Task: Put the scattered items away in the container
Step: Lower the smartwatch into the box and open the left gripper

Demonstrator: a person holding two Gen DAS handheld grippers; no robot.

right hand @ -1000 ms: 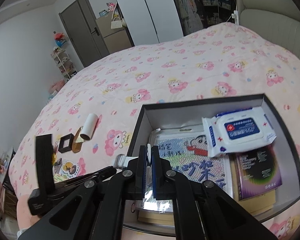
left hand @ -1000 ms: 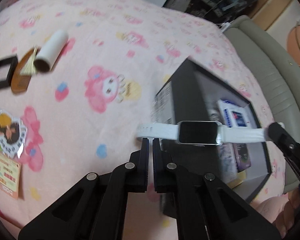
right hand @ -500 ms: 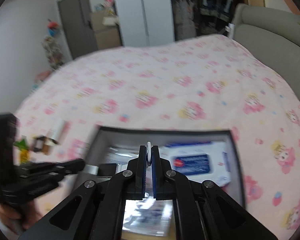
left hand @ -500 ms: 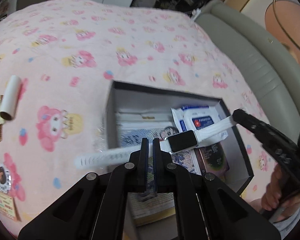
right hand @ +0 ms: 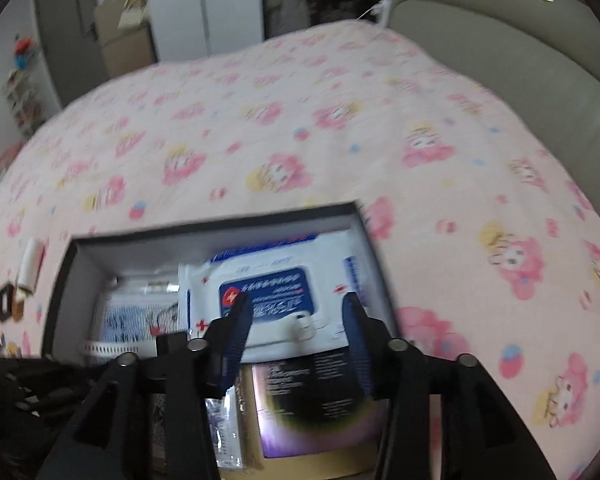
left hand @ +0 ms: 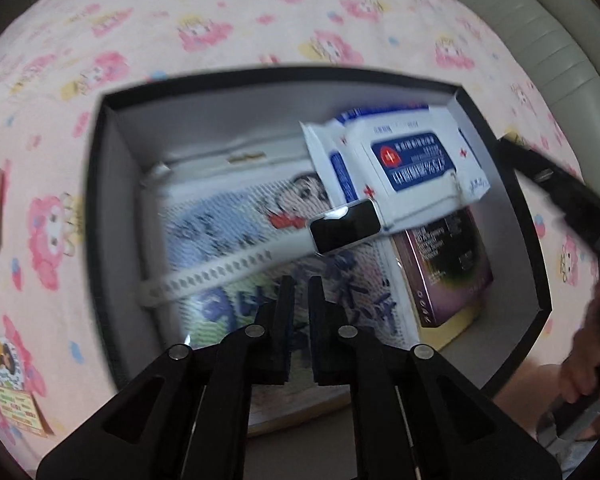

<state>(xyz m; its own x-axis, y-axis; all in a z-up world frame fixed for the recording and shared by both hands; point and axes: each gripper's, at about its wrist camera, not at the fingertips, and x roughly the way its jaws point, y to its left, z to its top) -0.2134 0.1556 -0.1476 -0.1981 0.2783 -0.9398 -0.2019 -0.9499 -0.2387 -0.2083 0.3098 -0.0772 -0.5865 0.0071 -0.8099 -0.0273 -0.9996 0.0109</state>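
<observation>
Watch (left hand: 342, 229) in box (left hand: 112, 216), beyond both jaws

A pink cartoon-print bedspread (right hand: 284, 128) covers the bed, with a grey padded headboard (right hand: 508, 36) at its right. Beyond stand white wardrobe doors (right hand: 204, 4) and a dark door (right hand: 60, 36) (blurred).
</observation>
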